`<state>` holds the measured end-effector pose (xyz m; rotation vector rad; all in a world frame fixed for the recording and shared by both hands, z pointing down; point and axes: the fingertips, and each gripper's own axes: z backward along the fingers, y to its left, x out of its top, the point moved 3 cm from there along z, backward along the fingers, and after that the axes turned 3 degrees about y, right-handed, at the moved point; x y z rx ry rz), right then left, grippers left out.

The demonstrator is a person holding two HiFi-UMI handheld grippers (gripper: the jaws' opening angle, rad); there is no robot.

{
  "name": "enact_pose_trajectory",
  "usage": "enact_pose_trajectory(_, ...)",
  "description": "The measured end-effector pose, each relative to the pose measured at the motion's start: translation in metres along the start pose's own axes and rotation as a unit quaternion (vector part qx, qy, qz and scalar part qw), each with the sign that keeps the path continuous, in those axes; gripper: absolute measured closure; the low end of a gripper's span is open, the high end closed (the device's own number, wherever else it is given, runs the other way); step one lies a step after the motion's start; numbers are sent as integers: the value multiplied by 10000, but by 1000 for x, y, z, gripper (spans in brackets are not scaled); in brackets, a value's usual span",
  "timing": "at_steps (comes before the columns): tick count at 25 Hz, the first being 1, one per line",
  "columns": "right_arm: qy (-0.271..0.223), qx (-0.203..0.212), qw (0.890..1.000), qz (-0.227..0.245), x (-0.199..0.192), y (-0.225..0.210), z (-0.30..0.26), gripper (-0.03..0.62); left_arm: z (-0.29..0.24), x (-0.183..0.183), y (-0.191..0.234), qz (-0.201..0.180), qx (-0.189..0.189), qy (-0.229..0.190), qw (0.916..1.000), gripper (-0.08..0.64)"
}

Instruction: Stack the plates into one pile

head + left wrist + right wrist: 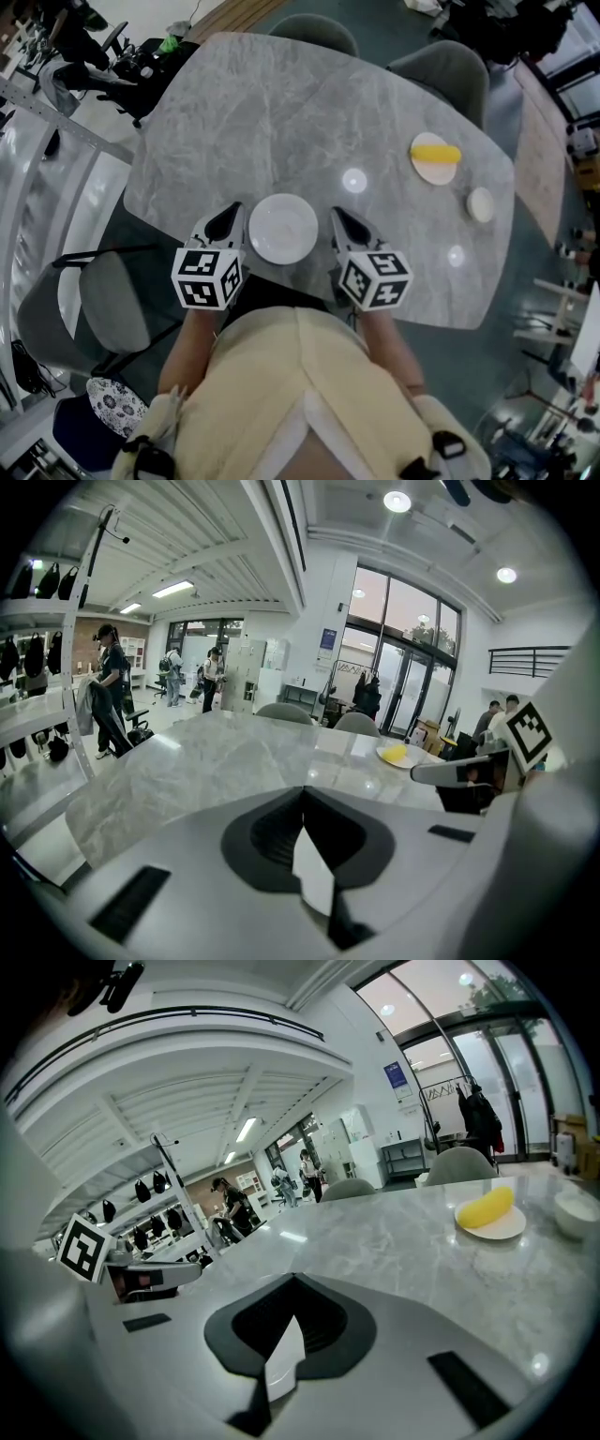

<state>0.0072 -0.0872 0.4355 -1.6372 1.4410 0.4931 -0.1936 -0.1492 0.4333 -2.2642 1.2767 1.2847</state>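
Fingers [187, 855] pressed together and empty, the left gripper [233, 209] and right gripper [336, 213] flank a white plate [283, 228] at the worktop's [281, 122] near edge, lower centre, with a yellow-topped plate [434, 161] and small dish [481, 203] well apart at right.

Head view overhead; gripper views skim table [281, 112].

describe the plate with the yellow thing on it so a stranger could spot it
Start at the grey marble table and go to its right end as the head view shows it. Two dishes sit close together there: the plate is the larger one, and it alone carries a yellow thing, unlike the small bare dish beside it.
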Motion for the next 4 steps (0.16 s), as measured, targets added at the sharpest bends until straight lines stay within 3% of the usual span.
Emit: enact_pose_trajectory(4,-42,15,10000,21,4,0,1,589,0,4,1,0,-5,-31,10000,557)
